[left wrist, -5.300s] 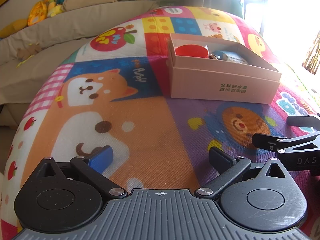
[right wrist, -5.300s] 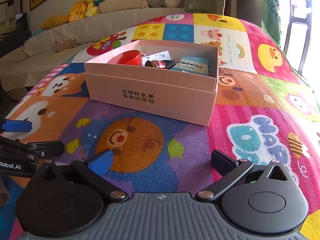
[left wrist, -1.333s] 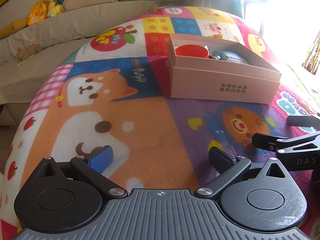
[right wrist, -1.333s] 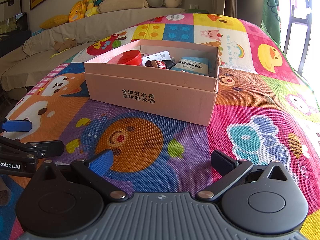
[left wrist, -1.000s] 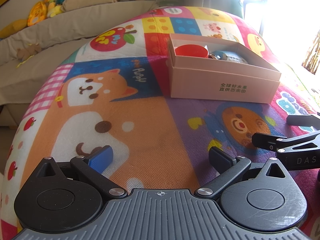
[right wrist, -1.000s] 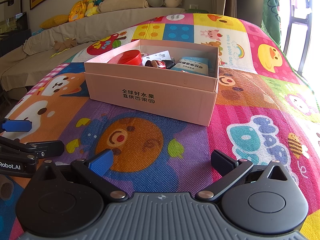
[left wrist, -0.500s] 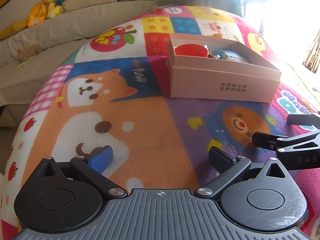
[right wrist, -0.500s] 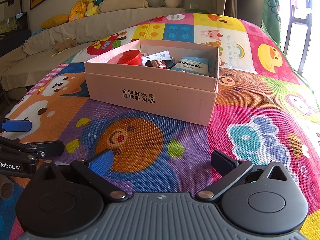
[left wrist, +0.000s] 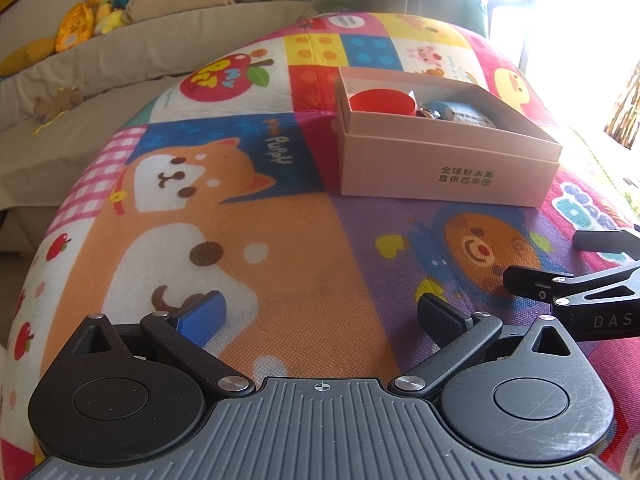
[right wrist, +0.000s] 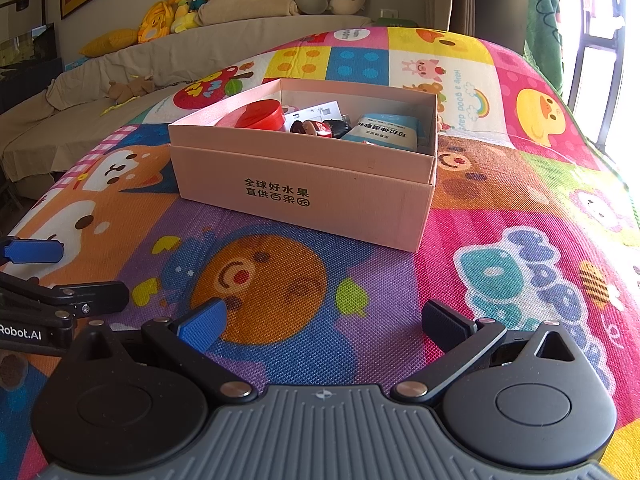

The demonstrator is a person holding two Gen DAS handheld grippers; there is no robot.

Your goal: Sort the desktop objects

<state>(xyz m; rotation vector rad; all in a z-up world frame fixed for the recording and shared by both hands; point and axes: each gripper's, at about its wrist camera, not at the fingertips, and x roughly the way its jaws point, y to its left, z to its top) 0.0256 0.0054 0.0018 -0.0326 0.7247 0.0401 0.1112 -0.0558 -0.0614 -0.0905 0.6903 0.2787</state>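
The pink cardboard box's near wall hides the lower parts of its contents. The right hand-held gripper is cut off by the left-wrist view's edge; window glare washes out the colourful cartoon play mat's far right.

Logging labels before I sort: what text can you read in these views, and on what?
"全球好水果 直供百果园": pink box.
"PUPPY": play mat.
"have a good day": mat, by the rainbow.
"Robot.AI": left gripper.
"DAS": right gripper, cut off.
Blue packet: print unreadable.
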